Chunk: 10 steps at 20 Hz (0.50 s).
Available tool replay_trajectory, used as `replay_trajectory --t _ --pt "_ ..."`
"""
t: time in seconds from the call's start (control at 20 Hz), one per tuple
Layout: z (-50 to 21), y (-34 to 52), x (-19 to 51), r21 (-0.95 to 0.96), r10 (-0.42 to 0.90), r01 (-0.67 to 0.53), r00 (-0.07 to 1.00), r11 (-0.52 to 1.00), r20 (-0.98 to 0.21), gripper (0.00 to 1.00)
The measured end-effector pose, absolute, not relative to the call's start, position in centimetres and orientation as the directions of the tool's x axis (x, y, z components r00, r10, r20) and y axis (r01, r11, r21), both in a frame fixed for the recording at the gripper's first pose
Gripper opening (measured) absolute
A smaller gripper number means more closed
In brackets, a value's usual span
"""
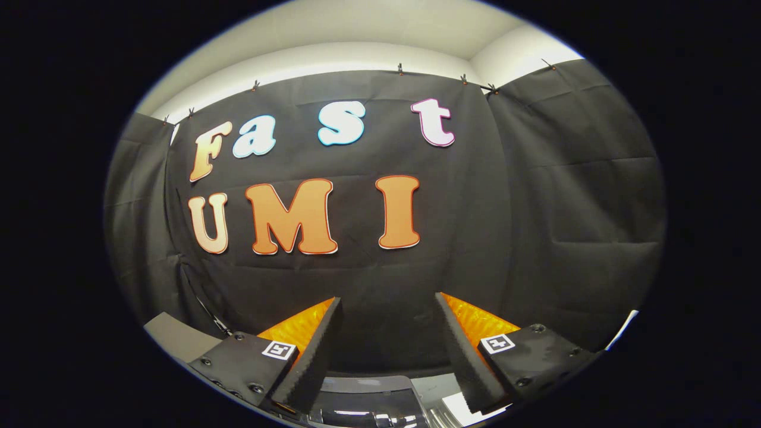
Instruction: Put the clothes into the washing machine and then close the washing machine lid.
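From where I stand, the gripper (387,306) is raised toward the creased black cloth wall (565,208), its fingers (312,356) spread wide with nothing between them. Below and between them lies the glossy dark washing machine lid (368,401).

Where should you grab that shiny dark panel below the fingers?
Probably its pale rim, coming down from above: the shiny dark panel looks flat, so only an edge gives two sides to pinch. The hand-held gripper is open, aimed at the black cloth wall, so tilt down first. Little of it shows.
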<state>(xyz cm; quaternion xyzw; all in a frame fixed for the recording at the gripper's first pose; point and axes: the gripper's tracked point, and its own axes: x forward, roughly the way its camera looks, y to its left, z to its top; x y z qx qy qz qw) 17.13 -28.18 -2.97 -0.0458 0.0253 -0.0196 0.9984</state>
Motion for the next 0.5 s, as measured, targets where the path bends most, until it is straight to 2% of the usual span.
replay_trajectory --t 0.5 --pt "-3.5 -25.5 13.5 -0.090 -0.119 0.114 0.992 0.989 -0.051 0.98"
